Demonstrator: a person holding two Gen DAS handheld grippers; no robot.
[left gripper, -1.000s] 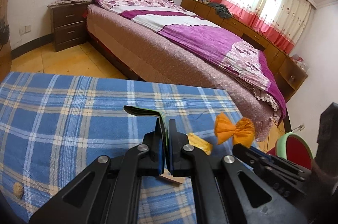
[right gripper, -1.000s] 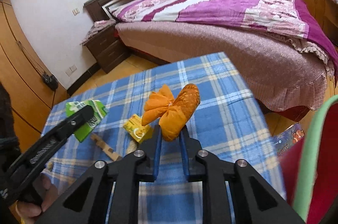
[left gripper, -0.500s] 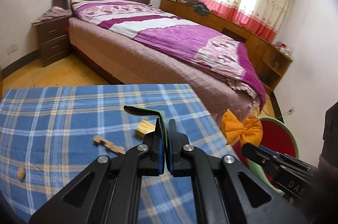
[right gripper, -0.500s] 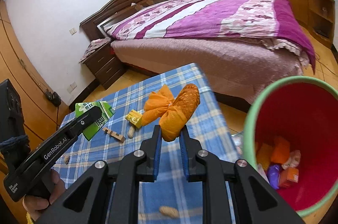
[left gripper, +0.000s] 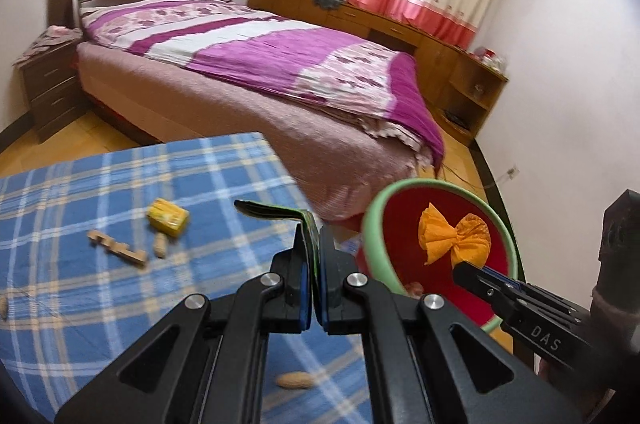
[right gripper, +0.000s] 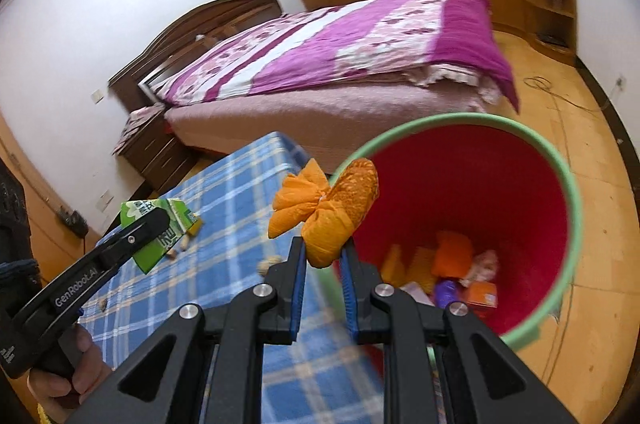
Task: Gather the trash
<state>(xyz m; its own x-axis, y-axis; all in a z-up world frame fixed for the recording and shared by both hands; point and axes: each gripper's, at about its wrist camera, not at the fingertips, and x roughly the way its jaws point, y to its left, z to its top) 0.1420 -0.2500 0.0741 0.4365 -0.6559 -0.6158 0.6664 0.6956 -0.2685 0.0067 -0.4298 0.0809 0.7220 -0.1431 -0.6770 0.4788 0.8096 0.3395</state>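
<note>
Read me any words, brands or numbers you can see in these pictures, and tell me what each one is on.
"GenRobot.AI": printed on the side of the left hand-held gripper, right wrist view.
"DAS": on the side of the right hand-held gripper, left wrist view; it may be part of a longer word.
Print on the green carton: too blurred to read.

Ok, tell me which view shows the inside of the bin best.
The right wrist view: it looks down into the bin, showing its red wall and the trash at the bottom. The left wrist view shows only the rim and upper wall, partly behind the orange wrapper.
</note>
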